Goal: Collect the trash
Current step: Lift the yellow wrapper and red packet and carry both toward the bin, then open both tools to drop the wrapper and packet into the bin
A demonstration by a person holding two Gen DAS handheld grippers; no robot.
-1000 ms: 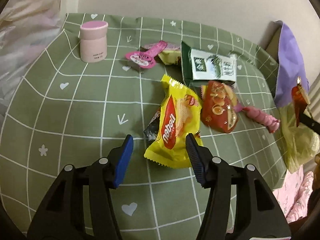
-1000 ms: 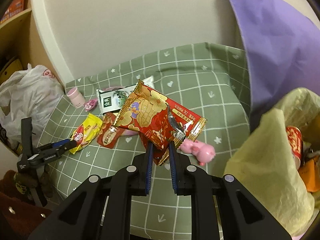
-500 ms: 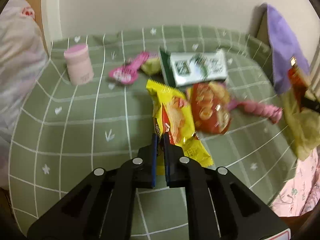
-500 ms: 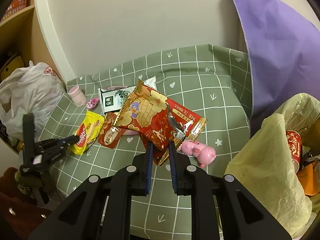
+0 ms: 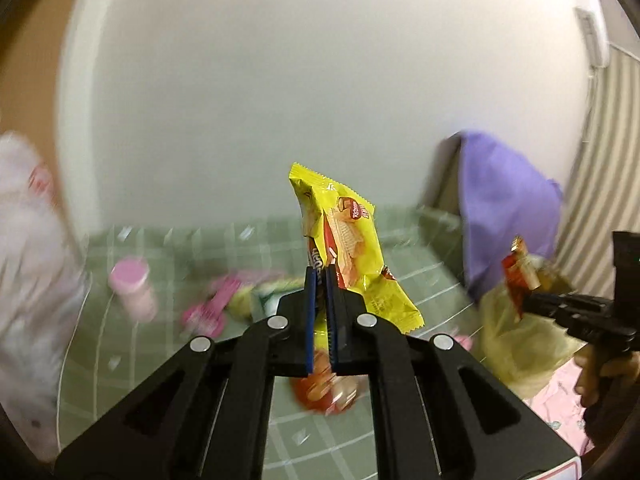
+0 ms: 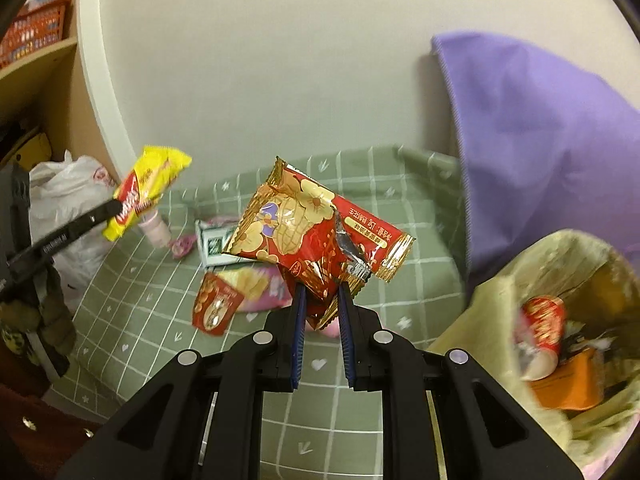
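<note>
My left gripper (image 5: 320, 280) is shut on a yellow snack wrapper (image 5: 344, 240) and holds it up above the green checked table (image 5: 160, 344). It also shows in the right wrist view (image 6: 144, 192), high at the left. My right gripper (image 6: 322, 300) is shut on a red and gold peanut wrapper (image 6: 304, 236), held in the air to the left of the yellow trash bag (image 6: 532, 320). The same wrapper (image 5: 520, 276) shows at the right in the left wrist view, above the bag (image 5: 516, 340).
On the table lie a red snack packet (image 6: 216, 304), a green and white packet (image 6: 214, 242), a pink wrapper (image 5: 212, 304), a pink jar (image 5: 134, 290) and a pink pig toy (image 6: 272, 292). A purple cushion (image 6: 540, 140) stands at right, a white plastic bag (image 6: 64, 200) at left.
My left gripper closed on the yellow wrapper and lifted it off the table, tilting upward. My right gripper carried the red wrapper closer to the trash bag.
</note>
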